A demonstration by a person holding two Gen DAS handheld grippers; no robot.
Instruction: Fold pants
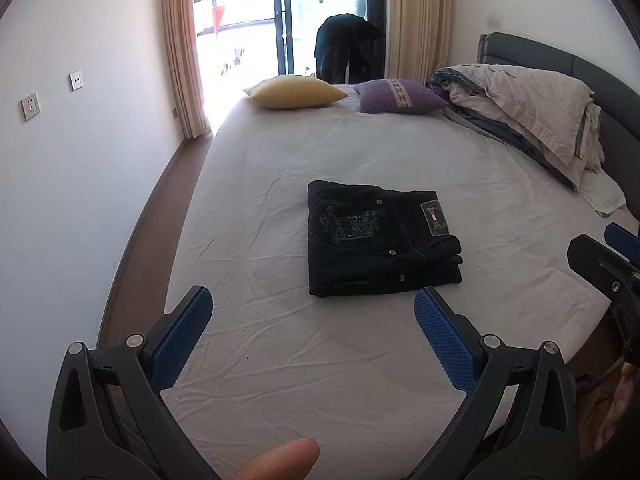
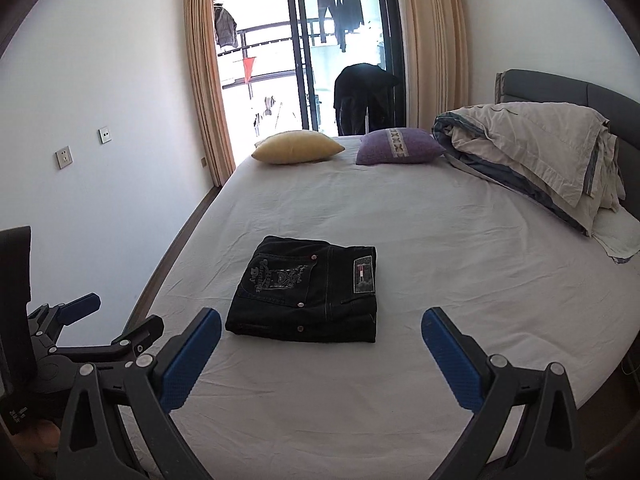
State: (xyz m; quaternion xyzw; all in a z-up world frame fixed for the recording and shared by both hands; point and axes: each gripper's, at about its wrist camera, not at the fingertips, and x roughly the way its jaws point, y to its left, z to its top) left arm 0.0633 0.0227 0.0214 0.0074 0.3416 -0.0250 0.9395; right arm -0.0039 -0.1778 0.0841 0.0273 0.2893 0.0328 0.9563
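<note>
Left wrist: pants (image 1: 380, 240) folded, both grippers wide

Embroidered lettering is seen on the back pocket (image 2: 276, 278) of the folded black jeans (image 2: 304, 292), w/ a crest; only a large "D" is made out, rest illegible. A waistband patch (image 2: 363, 275), at 3 o'clock of the pocket, carries a red/white mark, text too small. White print on a black device (image 2: 16, 414) can't be read.

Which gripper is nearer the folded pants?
Right, marginally. Right gripper: pants just ahead, left of centre, near edge between its jaws. Left gripper: pants ahead, slightly right, just beyond its jaws. Both open.
</note>
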